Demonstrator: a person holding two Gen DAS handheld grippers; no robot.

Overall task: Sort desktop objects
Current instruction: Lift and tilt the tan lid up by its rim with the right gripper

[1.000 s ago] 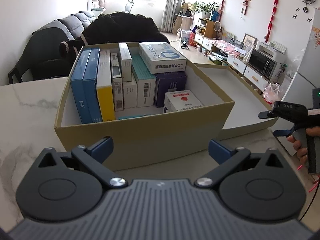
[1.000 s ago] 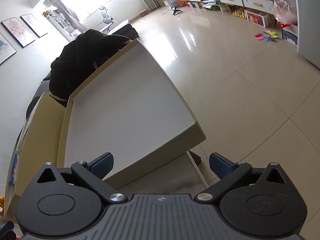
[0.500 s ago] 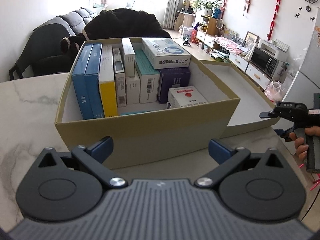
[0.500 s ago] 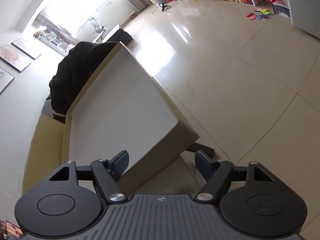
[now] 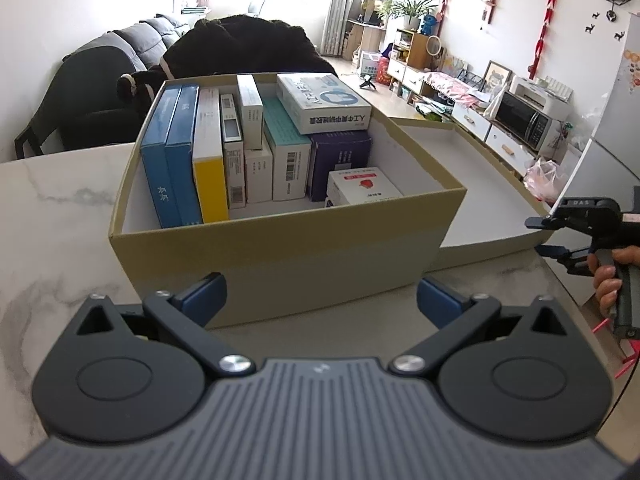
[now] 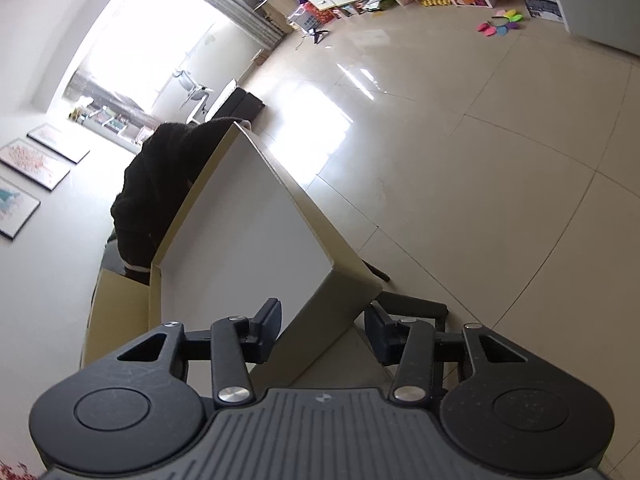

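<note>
Jaws of the right gripper (image 6: 320,330) have just been closing and now straddle the near corner wall of the box lid (image 6: 248,240) — pads not yet pressing it. Left gripper (image 5: 320,298) stands wide and empty before the cardboard box (image 5: 280,256) of packets on the table (image 5: 52,208) — lid just beside it.

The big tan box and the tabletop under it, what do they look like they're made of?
The big tan box looks like cardboard: matte tan outside, white lining, thin straight cut edges at the rim. The tabletop looks like polished marble or a marble-look slab: pale with grey veining and a soft sheen. Which of the two it is cannot be told.
</note>
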